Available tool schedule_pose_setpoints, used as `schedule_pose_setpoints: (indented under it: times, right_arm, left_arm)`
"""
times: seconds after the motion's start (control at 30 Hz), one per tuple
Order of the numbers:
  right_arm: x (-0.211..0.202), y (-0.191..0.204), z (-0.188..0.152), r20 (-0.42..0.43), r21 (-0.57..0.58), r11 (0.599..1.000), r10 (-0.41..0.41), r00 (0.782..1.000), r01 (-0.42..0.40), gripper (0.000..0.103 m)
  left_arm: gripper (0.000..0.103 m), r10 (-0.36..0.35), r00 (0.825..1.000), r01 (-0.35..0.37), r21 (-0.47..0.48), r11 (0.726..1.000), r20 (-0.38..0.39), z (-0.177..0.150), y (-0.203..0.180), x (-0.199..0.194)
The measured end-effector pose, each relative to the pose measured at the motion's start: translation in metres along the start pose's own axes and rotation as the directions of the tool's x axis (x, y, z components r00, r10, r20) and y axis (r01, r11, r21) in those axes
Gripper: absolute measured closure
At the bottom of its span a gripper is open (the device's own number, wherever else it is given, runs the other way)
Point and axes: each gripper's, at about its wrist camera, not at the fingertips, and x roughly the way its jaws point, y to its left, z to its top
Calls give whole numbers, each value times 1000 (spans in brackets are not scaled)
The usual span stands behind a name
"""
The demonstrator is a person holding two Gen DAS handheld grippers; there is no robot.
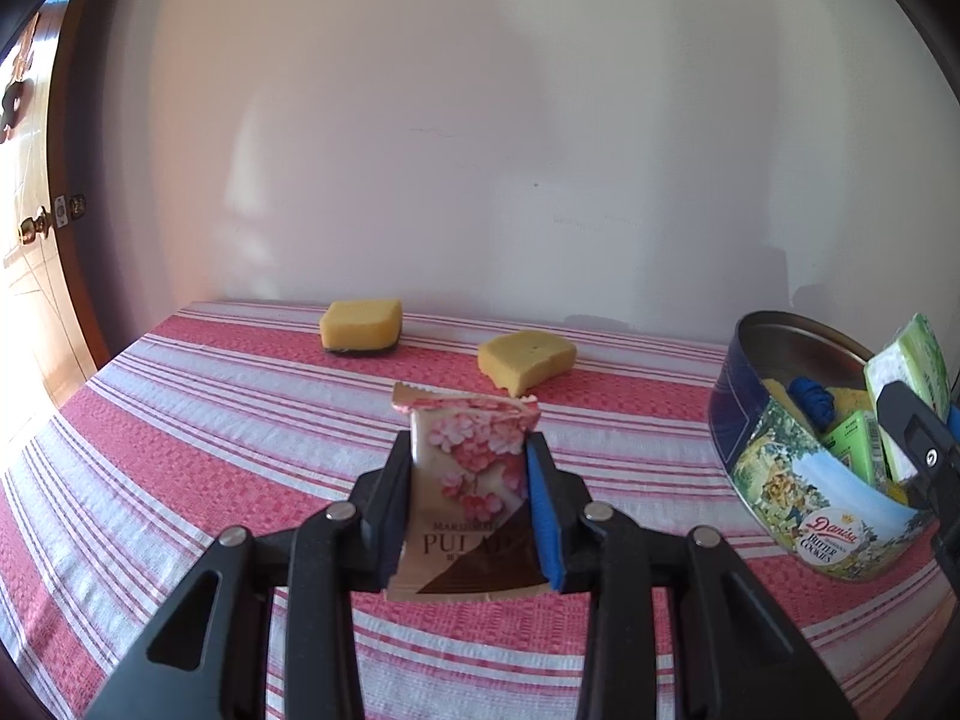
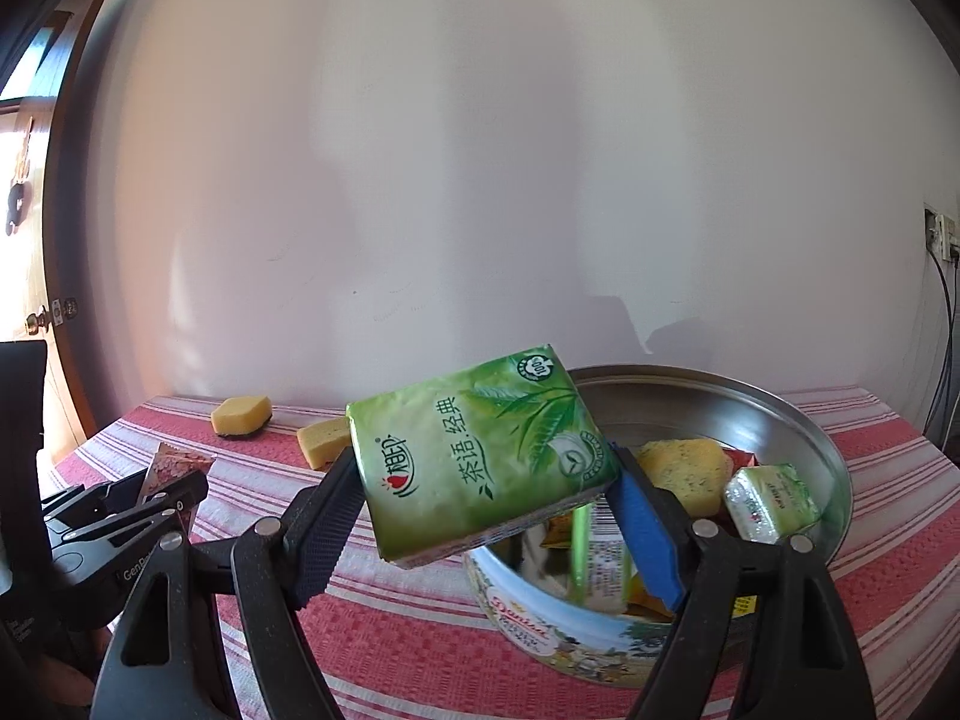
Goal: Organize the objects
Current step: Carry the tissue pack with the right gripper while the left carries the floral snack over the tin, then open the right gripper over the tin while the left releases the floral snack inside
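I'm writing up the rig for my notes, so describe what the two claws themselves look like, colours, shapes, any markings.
Both are matte black plastic with slotted, angular arms and round silver pivot pins. On the left claw and the right claw, one finger pad is dark and textured, the other bright blue. Seen from the right wrist camera, the left claw's body bears partial white lettering, "GenRo". No cables or sleeves show.

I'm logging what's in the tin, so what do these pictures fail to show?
- Cookie tin floor, right wrist view: hidden behind the green tissue pack in the right claw.
- Tin's right side, left wrist view: covered by the right claw.
- Sachet lettering, left wrist view: partly covered by left claw pads.
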Motion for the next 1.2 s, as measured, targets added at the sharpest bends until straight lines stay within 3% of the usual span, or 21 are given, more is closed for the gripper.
schedule_pose_setpoints:
  times: [0.67, 1.2]
  right_arm:
    - [-19, -48, 8, 52, 19, 998, -62, 997, 61, 22]
    - [-23, -84, 13, 78, 64, 987, -155, 985, 150, 22]
  left_arm:
    - [69, -77, 996, 75, 55, 996, 34, 7, -65, -12]
    - [69, -171, 981, 162, 108, 981, 87, 33, -121, -13]
